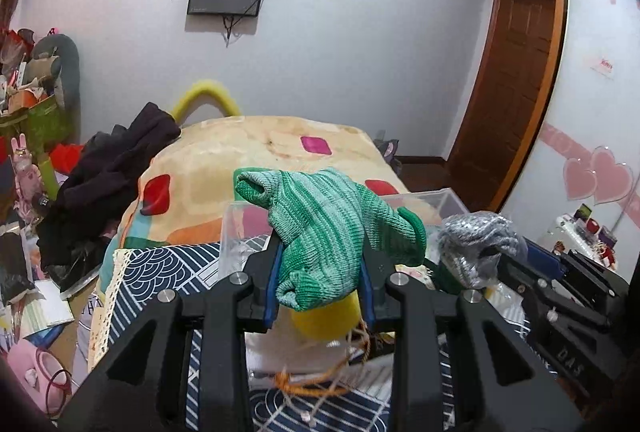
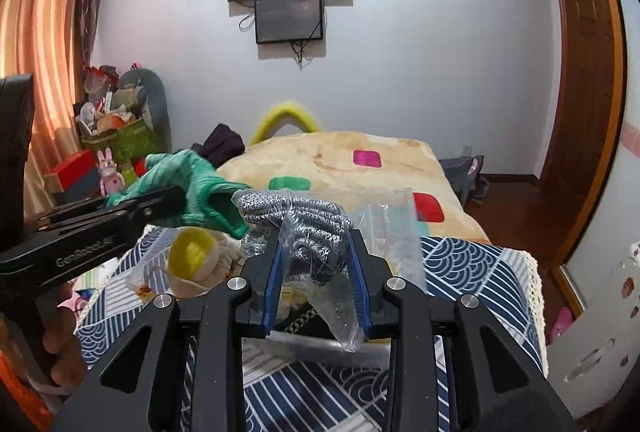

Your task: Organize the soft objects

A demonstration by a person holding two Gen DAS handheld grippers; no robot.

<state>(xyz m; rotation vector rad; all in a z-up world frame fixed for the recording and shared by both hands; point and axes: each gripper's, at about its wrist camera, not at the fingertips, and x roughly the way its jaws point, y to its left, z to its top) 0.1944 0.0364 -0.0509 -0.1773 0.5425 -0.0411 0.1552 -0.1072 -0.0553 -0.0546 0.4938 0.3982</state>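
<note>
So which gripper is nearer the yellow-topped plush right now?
Left. The left gripper, shut on the green knit cloth, hangs just above the yellow-topped plush. The right gripper, shut on the bagged grey knit, sits off to the plush's right.

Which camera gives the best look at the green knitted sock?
The left wrist view. There the green knitted sock fills the centre, pinched in the left claw, with its ribbing and open cuff plain to see. The right wrist view shows it only from the side, partly hidden behind the left claw's black body.
</note>
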